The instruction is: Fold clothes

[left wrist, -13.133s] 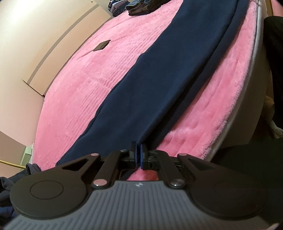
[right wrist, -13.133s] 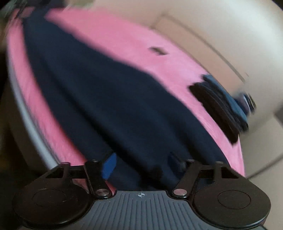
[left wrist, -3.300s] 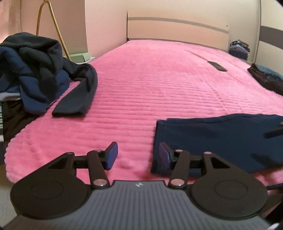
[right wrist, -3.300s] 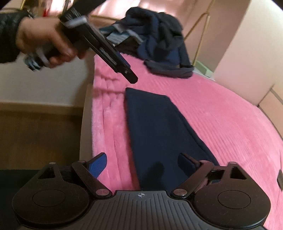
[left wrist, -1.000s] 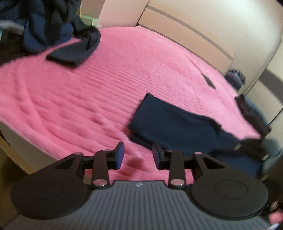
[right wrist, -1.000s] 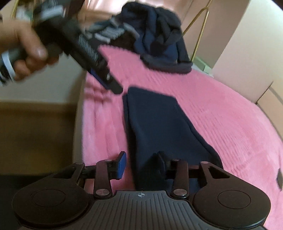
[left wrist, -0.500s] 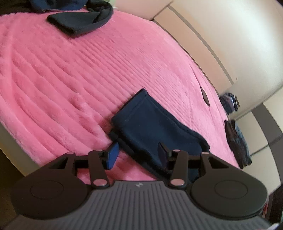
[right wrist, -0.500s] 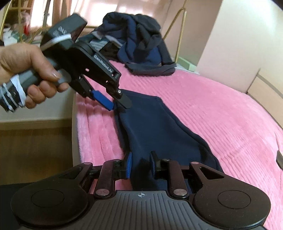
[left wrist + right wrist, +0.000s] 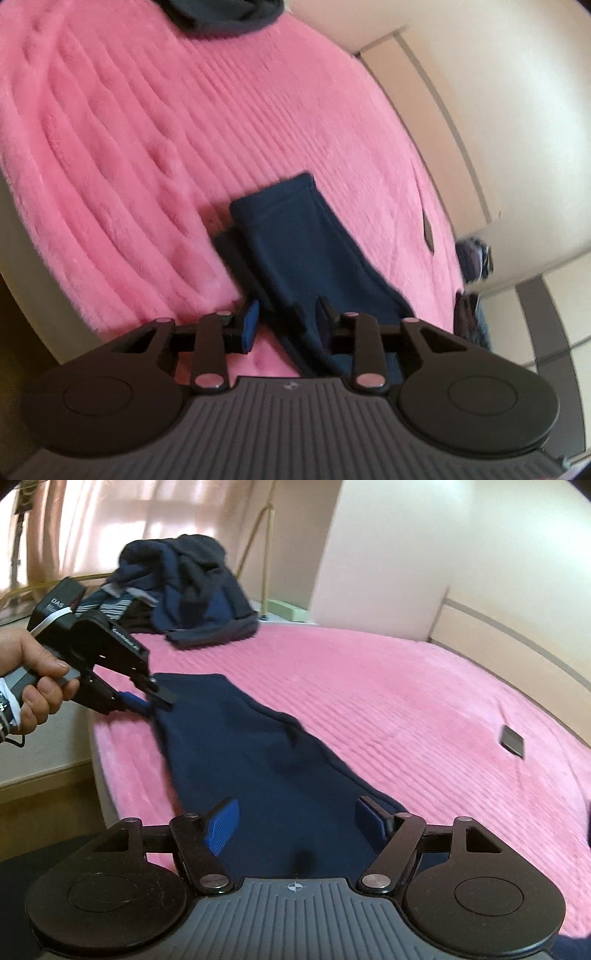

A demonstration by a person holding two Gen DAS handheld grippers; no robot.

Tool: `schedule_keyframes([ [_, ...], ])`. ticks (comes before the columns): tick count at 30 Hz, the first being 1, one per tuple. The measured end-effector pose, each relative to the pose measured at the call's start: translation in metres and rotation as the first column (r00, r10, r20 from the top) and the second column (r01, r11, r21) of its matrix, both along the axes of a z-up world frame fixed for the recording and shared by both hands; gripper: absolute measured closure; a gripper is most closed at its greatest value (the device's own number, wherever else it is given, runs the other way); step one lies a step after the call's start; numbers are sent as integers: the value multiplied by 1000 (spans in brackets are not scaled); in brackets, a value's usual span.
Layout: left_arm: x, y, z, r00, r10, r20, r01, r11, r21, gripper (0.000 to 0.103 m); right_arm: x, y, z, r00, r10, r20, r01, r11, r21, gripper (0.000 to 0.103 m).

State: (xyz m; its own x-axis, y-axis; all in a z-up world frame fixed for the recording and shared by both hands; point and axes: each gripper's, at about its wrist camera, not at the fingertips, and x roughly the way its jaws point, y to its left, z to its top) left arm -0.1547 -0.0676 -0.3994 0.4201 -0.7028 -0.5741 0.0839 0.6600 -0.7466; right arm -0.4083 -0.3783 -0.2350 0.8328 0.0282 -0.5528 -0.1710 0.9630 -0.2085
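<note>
Two grippers work at one long strip of folded navy garment (image 9: 258, 760) lying on the pink blanket (image 9: 406, 709), close along the bed's near edge (image 9: 101, 775). In the right wrist view the left gripper (image 9: 149, 698), held in the person's left hand (image 9: 35, 679), has its jaws set over the garment's far corner, one finger above the cloth and the blue pad at its edge; a gap shows between them, and whether they pinch the cloth cannot be told. The left wrist view shows the same gripper (image 9: 284, 321) with fingers apart, straddling the dark cloth's near fold. The right gripper (image 9: 295, 819) is spread wide above the garment's near end, holding nothing.

Beyond the garment the blanket runs broad toward the headboard (image 9: 517, 635), with only a small dark flat object (image 9: 511, 740) lying well apart on it. Only a thin band of pink separates the garment from the bed's edge. A heap of dark clothes (image 9: 184, 587) sits past the far corner of the bed, one sleeve trailing onto the blanket.

Where the garment's near end lies is hidden under both gripper bodies. More dark items (image 9: 471, 288) at the blanket's right rim in the left wrist view are blurred and cut off. The left view is smeared throughout.
</note>
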Motion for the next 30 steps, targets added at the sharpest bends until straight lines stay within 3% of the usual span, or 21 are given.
schedule_keyframes([
  [1,0,-1,-1,1000,18,1,-18,1000,-3,88,-5,-3,1,1000,-10,2,10,1000,0,31],
  [5,-5,-5,2,998,63,26,-63,998,-6,98,-25,-19,0,998,-67,5,66,998,12,31],
  [10,-22,-24,44,977,5,213,-21,997,74,100,-68,-47,0,984,-180,9,180,984,16,31],
  [12,-37,-46,75,938,-71,341,29,992,126,100,-93,-67,2,966,-259,20,259,966,27,31],
  [14,-56,-75,108,868,-161,469,83,980,183,100,-121,-87,4,937,-347,31,345,937,44,31],
  [16,-87,-112,140,759,-271,591,154,958,241,100,-156,-110,7,894,-445,46,441,895,71,30],
  [17,-107,-134,154,687,-332,647,196,941,275,100,-173,-121,9,872,-487,54,482,872,82,30],
  [19,-152,-180,175,513,-453,729,285,891,353,100,-206,-137,11,825,-560,68,553,827,104,30],
  [20,-177,-204,178,429,-521,738,343,850,400,100,-223,-145,12,800,-595,74,586,802,115,29],
  [22,-227,-257,168,255,-660,707,450,728,517,100,-253,-158,13,755,-651,79,639,757,139,28],
  [24,-276,-308,138,81,-783,617,516,562,646,99,-282,-169,10,707,-704,71,687,707,169,27],
  [26,-321,-350,90,-96,-875,474,477,377,794,99,-306,-177,8,668,-742,58,722,664,194,27],
  [27,-337,-361,68,-154,-899,410,444,308,841,99,-315,-179,7,654,-755,53,732,649,207,27],
  [29,-358,-371,32,-231,-923,308,381,205,901,98,-330,-182,4,636,-770,45,743,628,232,27],
  [30,-364,-374,24,-249,-926,285,356,186,916,98,-332,-183,3,638,-770,36,739,624,254,27],
])
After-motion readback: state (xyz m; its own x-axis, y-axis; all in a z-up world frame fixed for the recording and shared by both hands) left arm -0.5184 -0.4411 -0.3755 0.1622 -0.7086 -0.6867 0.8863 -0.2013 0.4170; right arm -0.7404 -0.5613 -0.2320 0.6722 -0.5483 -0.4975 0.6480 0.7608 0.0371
